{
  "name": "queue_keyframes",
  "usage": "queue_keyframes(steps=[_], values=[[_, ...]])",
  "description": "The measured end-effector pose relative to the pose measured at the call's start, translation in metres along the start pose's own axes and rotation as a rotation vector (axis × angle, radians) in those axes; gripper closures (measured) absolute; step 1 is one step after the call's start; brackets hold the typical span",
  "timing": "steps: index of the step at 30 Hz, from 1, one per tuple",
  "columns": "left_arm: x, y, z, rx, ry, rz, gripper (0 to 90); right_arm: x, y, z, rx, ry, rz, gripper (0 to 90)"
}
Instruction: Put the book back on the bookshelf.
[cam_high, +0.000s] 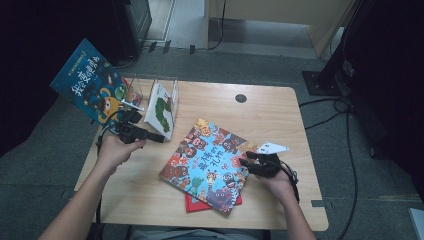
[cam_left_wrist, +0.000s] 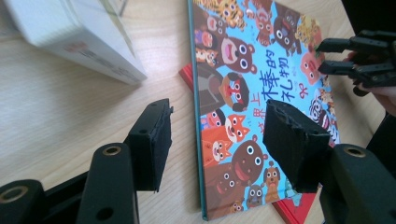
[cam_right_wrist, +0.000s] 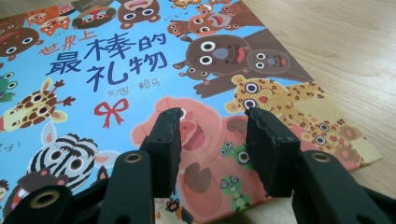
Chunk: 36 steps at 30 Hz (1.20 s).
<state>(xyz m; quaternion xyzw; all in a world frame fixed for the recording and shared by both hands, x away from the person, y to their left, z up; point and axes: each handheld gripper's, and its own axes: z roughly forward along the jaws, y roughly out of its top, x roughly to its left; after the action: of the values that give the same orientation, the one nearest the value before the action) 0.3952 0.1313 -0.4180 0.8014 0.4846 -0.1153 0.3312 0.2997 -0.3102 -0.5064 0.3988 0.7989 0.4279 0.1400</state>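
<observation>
Wooden table (cam_high: 280, 107): four books, two grippers.

Read on blue animal picture book (cam_right_wrist: 140, 70) near table's front edge: "世界上最棒的礼物", smaller "文/图" beneath; title on raised blue book (cam_high: 87, 80) illegible.

Jaws parted over the animal picture book (cam_right_wrist: 140, 70) — nothing between them — on the wooden table (cam_right_wrist: 345, 42).

landmark: animal picture book (cam_high: 207, 165) mid-table | left of it: bare wood, easy way in | up-left: white book (cam_high: 162, 107) leaning in a clear stand (cam_high: 150, 82), kinda blocks that corner | underneath: red book (cam_high: 192, 202) peeking out | right edge: narrow strip of table (cam_high: 300, 150) | far side: open
</observation>
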Motion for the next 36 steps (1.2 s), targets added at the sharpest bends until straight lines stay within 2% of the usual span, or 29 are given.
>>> queue_keyframes(steps=[2, 4, 9, 11, 13, 15, 18, 20, 22, 24, 28, 32, 36], values=[[0.0, 0.0, 0.003, 0.002, -0.001, 0.0, 42.7, 0.0, -0.001, -0.001, -0.001, -0.001, 0.0, 56.2], [0.0, -0.001, 0.014, 0.003, -0.024, -0.011, 42.7, 0.0, -0.003, -0.003, -0.003, -0.006, 0.006, 56.9], [0.0, -0.002, 0.031, 0.035, -0.031, 0.011, 42.4, -0.001, -0.006, -0.007, -0.003, -0.009, 0.016, 59.2], [0.001, -0.002, 0.033, 0.034, -0.031, 0.015, 42.4, -0.001, -0.008, -0.009, -0.006, -0.01, 0.016, 60.8], [0.004, -0.001, 0.041, 0.018, -0.059, -0.001, 42.3, -0.002, -0.009, -0.01, -0.01, -0.01, 0.014, 62.1], [0.004, -0.002, 0.047, 0.029, -0.056, 0.007, 42.3, -0.002, -0.01, -0.011, -0.013, -0.011, 0.016, 63.5], [0.002, -0.005, 0.057, 0.056, -0.031, 0.043, 42.3, -0.003, -0.012, -0.013, -0.017, -0.009, 0.017, 66.7], [0.0, -0.006, 0.062, 0.074, -0.036, 0.056, 42.2, -0.003, -0.014, -0.015, -0.018, -0.008, 0.023, 68.4], [-0.001, -0.006, 0.063, 0.077, -0.035, 0.061, 42.3, -0.003, -0.015, -0.016, -0.018, -0.01, 0.024, 69.1], [-0.005, -0.006, 0.068, 0.075, -0.027, 0.086, 42.4, -0.003, -0.017, -0.019, -0.018, -0.017, 0.03, 71.0], [-0.004, -0.007, 0.072, 0.069, -0.044, 0.078, 42.4, -0.004, -0.02, -0.023, -0.013, -0.024, 0.043, 74.8], [-0.005, -0.008, 0.075, 0.083, -0.026, 0.098, 42.2, -0.005, -0.023, -0.027, -0.004, -0.024, 0.067, 80.2], [-0.001, -0.009, 0.077, 0.073, -0.041, 0.084, 42.2, -0.006, -0.027, -0.027, 0.034, -0.032, 0.057, 82.5]])
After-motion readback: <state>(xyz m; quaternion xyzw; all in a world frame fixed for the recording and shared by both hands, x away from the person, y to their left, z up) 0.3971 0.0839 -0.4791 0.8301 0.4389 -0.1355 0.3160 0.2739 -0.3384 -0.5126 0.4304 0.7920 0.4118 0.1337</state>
